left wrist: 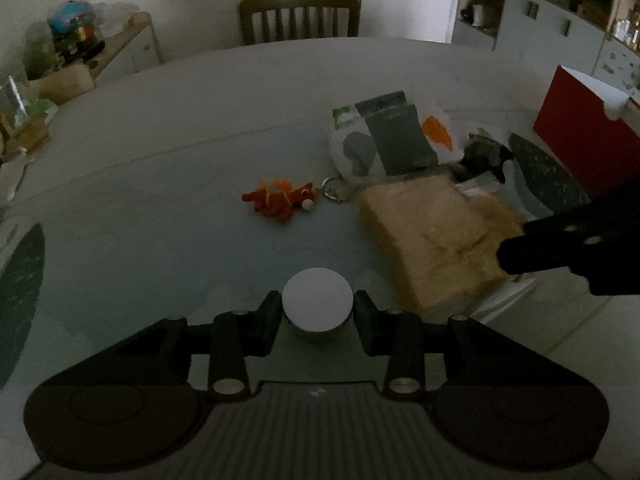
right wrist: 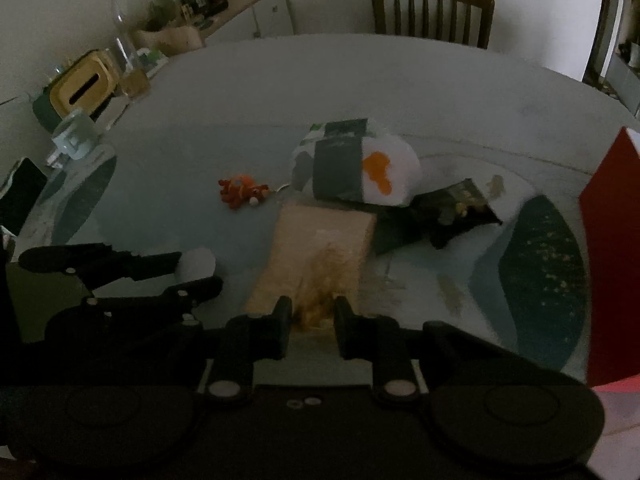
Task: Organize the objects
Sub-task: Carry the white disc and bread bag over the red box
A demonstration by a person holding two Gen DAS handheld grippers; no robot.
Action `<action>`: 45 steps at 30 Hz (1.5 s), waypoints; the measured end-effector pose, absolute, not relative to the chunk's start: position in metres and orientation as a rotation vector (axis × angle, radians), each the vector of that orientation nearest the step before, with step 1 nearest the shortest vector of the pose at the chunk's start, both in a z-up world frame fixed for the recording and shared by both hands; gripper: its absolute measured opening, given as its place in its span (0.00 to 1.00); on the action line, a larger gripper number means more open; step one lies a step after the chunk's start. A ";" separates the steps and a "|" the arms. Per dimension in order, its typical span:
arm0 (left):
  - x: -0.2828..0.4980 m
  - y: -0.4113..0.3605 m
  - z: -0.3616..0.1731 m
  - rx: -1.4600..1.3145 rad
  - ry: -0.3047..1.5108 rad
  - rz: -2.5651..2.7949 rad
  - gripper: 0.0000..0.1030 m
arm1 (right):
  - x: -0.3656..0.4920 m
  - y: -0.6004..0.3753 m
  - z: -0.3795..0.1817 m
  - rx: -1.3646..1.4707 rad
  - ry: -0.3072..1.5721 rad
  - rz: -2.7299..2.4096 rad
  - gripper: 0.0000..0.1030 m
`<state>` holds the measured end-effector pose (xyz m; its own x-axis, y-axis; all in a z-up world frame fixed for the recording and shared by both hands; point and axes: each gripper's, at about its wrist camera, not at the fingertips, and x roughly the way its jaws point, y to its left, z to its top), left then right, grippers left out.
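Note:
My left gripper [left wrist: 317, 299] is shut on a small white round object [left wrist: 317, 280], its pads pressing on both sides just above the glass table [left wrist: 160, 200]. My right gripper [right wrist: 313, 305] is shut on the near end of a tan packet [right wrist: 320, 240] that lies lengthwise on the table. In the left wrist view the tan packet [left wrist: 432, 236] lies to the right, with the right gripper's black fingers [left wrist: 520, 248] over its near right corner. The right wrist view shows the left gripper [right wrist: 196, 270] with the white object [right wrist: 200, 262] at the left.
A red plush keyring [left wrist: 280, 198] lies mid-table. Behind the packet sit a white bag with grey and orange patches [right wrist: 360, 168] and a dark snack bag [right wrist: 456, 212]. A red box [right wrist: 612, 240] stands at the right, beside a dark placemat [right wrist: 548, 272]. A chair [left wrist: 300, 16] stands at the far edge.

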<state>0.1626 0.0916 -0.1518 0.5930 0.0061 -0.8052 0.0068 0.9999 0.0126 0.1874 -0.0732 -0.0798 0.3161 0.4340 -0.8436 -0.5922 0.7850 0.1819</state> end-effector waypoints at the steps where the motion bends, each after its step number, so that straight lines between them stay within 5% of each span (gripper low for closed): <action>1: 0.162 0.090 -0.148 0.008 0.937 0.005 0.37 | 0.187 -0.079 -0.076 -0.167 1.043 0.689 0.21; 23: 0.172 -0.066 -0.053 -0.010 0.804 -0.073 0.37 | 0.215 -0.238 -0.004 -0.091 0.920 0.765 0.21; 45: 0.231 -0.230 -0.042 0.102 0.793 -0.252 0.37 | 0.264 -0.374 -0.008 -0.023 0.892 0.614 0.21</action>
